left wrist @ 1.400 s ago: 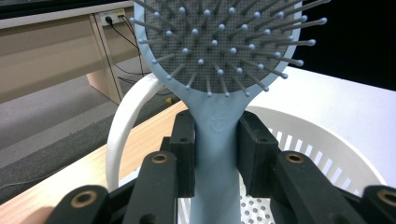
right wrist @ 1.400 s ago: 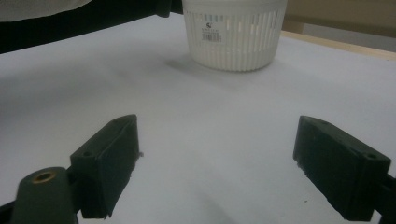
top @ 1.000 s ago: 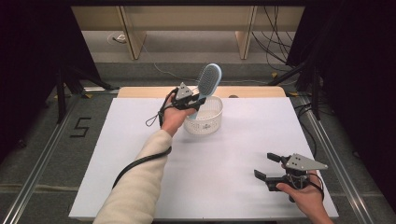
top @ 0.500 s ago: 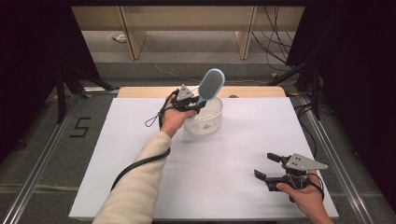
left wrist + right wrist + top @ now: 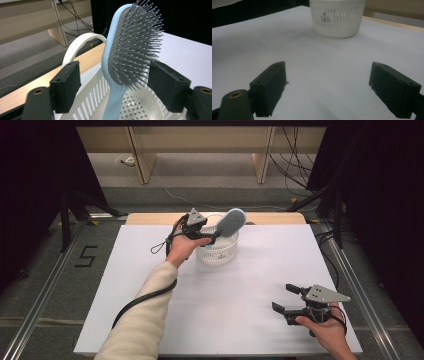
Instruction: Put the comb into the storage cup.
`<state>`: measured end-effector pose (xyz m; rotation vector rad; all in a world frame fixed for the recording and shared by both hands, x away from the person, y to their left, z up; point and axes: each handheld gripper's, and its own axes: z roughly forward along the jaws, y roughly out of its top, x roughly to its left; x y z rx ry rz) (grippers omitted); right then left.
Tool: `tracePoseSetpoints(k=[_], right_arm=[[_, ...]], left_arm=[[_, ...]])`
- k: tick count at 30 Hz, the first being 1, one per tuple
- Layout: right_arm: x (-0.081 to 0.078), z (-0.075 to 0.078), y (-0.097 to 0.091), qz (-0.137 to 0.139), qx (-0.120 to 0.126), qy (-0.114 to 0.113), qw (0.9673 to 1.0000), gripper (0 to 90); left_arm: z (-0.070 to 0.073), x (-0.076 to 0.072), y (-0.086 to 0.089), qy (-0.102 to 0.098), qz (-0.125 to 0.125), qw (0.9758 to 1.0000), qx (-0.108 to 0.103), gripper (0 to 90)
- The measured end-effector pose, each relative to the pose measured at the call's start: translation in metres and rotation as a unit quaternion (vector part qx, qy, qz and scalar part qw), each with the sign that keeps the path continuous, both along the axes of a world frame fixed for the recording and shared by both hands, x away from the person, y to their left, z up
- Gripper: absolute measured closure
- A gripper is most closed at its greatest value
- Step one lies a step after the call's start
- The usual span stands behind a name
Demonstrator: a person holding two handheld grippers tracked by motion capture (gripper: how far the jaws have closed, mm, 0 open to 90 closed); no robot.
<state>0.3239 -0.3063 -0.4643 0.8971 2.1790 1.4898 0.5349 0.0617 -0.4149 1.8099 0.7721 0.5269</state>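
Your left gripper sits at the near-left rim of the white slotted basket, which stands toward the far edge of the white counter. Its jaws have just been opening, and the light blue paddle hairbrush stands between them with a clear gap on either side, so nothing is clamped. From the high view, you see the brush leaning up and out over the basket's far-right rim, head uppermost. The left gripper view adds what that one cannot: the grey bristle pad faces the camera, the handle runs down inside the basket onto its perforated floor, and the basket's white arched handle curves behind the brush. Your right gripper rests well apart from the basket, near the counter's front right corner, jaws spread wide with nothing between them. The right gripper view shows the basket's outer wall with a printed label, across bare counter.
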Motion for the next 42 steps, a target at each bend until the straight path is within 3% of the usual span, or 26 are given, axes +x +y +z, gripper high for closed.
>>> tracePoseSetpoints(k=[5, 11, 14, 19, 26, 42], right_arm=[[0.000, 0.000, 0.000, 0.000, 0.000, 0.000, 1.0000, 15.4], [0.000, 0.000, 0.000, -0.001, 0.000, 0.001, 1.0000, 15.4], [0.000, 0.000, 0.000, -0.001, 0.001, 0.001, 1.0000, 15.4], [0.000, 0.000, 0.000, 0.000, -0.002, 0.001, 1.0000, 15.4], [0.000, 0.000, 0.001, -0.001, -0.002, 0.001, 1.0000, 15.4], [0.000, -0.001, 0.002, -0.002, -0.001, 0.002, 1.0000, 15.4]], left_arm=[[0.004, -0.004, 0.002, 0.011, 0.003, 0.9999, -0.003, 18.5], [0.010, -0.011, 0.003, 0.021, 0.001, 0.9997, 0.008, 14.2], [0.011, -0.014, 0.004, 0.035, 0.008, 0.9992, 0.018, 7.6], [0.011, -0.020, 0.010, 0.040, 0.019, 0.9987, 0.024, 0.6], [0.010, -0.031, 0.018, 0.033, 0.013, 0.9983, 0.047, 0.0], [0.004, -0.057, 0.038, 0.027, 0.012, 0.9987, 0.042, 0.0]])
